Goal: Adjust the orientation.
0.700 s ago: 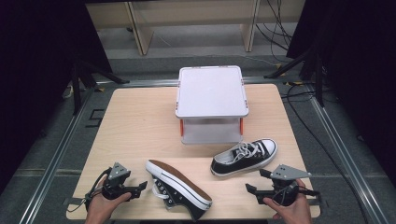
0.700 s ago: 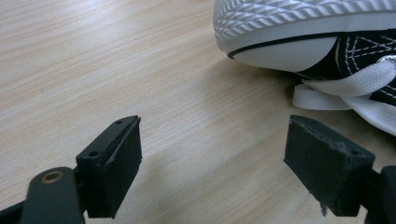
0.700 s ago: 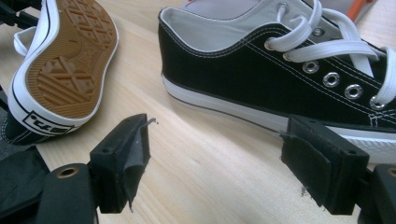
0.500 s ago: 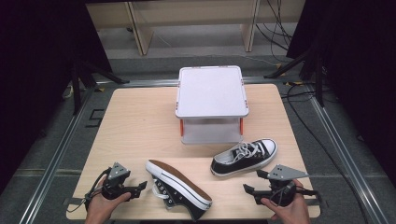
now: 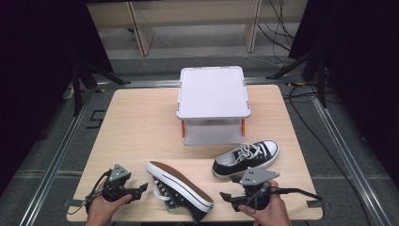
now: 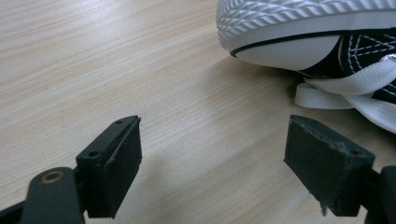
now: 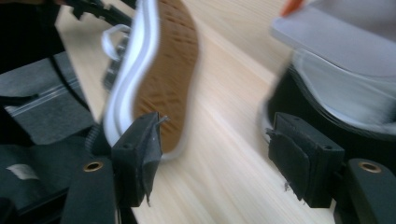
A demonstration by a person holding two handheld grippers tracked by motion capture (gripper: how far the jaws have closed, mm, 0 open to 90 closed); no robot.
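Note:
Two black canvas sneakers lie on the wooden table [image 5: 141, 122]. One sneaker [image 5: 247, 157] stands upright at the right with its white laces up. The other sneaker [image 5: 179, 188] lies on its side near the front edge, brown sole showing. My left gripper [image 5: 141, 189] sits open just left of that sneaker; in the left gripper view its white toe cap [image 6: 303, 32] and laces lie ahead to the right of my left gripper [image 6: 215, 158]. My right gripper [image 5: 227, 197] is open just right of it, and the brown sole [image 7: 168, 70] lies ahead of my right gripper [image 7: 217, 158], blurred.
A clear plastic box with a white lid [image 5: 214, 92] and orange latches stands at the middle back of the table; its lid [image 7: 345, 42] appears at the upper right in the right gripper view. A metal frame rail [image 5: 56, 155] runs along the table's sides.
My right gripper has shifted left along the front edge, closer to the sneaker lying on its side. The left gripper and both sneakers have stayed put.

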